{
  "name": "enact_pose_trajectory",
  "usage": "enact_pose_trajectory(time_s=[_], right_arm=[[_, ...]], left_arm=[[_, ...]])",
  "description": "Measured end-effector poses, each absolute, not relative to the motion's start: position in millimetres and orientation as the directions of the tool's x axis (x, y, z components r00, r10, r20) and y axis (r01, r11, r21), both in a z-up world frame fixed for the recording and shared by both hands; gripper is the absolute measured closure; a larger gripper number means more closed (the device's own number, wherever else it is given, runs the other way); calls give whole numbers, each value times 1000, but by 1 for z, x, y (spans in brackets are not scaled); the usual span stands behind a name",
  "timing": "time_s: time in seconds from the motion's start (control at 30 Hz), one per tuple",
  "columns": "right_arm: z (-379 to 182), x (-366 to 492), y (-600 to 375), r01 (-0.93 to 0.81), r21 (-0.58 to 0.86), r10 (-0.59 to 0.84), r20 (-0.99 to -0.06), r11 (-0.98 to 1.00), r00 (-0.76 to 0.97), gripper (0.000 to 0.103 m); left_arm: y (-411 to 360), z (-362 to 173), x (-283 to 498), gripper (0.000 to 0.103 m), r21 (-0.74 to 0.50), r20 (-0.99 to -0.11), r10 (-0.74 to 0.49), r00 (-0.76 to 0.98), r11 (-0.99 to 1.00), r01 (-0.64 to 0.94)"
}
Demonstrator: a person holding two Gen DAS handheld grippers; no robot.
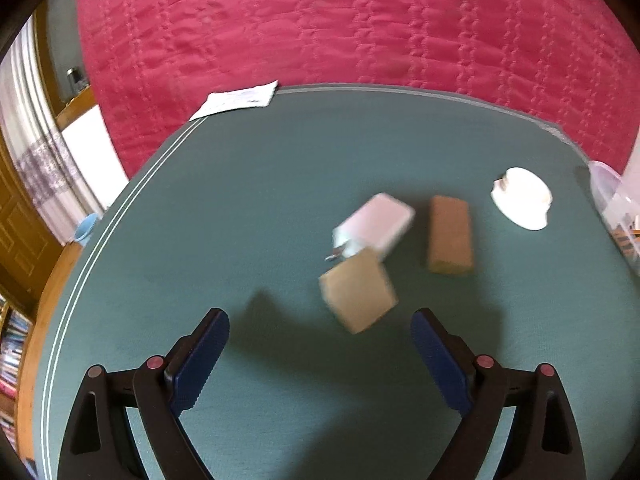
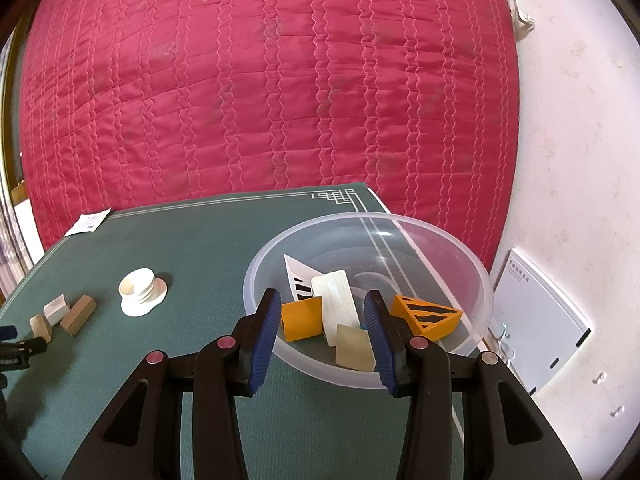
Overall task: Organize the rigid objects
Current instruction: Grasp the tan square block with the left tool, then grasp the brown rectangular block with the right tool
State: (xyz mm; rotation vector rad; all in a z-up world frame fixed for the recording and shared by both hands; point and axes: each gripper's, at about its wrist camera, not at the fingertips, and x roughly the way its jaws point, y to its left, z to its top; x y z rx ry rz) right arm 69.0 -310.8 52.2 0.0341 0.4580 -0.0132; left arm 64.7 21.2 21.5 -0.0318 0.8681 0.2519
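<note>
In the left wrist view my left gripper is open and empty above the green mat. Just ahead lie a tan wooden cube, a white block touching it, a brown wooden block and a white round spool. In the right wrist view my right gripper is open and empty over the near rim of a clear plastic bowl. The bowl holds orange blocks, an orange striped wedge, a white striped wedge, a white slab and a pale cube.
A red quilted bed cover rises behind the table. A paper slip lies on the mat's far left corner. A white device stands against the wall to the right. The bowl's edge shows at the right in the left wrist view.
</note>
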Motion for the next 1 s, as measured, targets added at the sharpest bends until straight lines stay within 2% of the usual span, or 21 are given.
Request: enact_pose_trajectory(time_s=[0.07,0.17,0.3,0.4,0.47,0.67,0.87,1.0], right_arm=[[52,69,-310,20,29,-5,-442,999,897,58],[52,69,-311,18,29,-3,-442,999,897,58],[51,69,-308,10,26,3,-443,1000,896,58],[51,69,-307,7,26,6,-445,1000,896,58],[51,69,-307,4,29,10,-448,1000,894,58],[51,70,-308,-2,32,17,-453,999,892,58],[50,69,-305,-15,23,23,-455,1000,890,58],[46,76,-302,-30,37,45,-501,999,864,58]], left_arm=[[18,21,70,8,78,-761,208,615,970,-231],[19,17,81,16,76,-775,218,593,964,-254],[24,20,85,45,12,-777,163,609,970,-244],[26,20,84,58,-9,-769,143,622,972,-235],[27,21,81,64,-23,-772,128,623,973,-230],[30,23,70,64,-60,-770,86,632,977,-206],[25,30,54,64,-10,-736,116,667,983,-182],[24,38,45,64,13,-709,121,695,987,-159]])
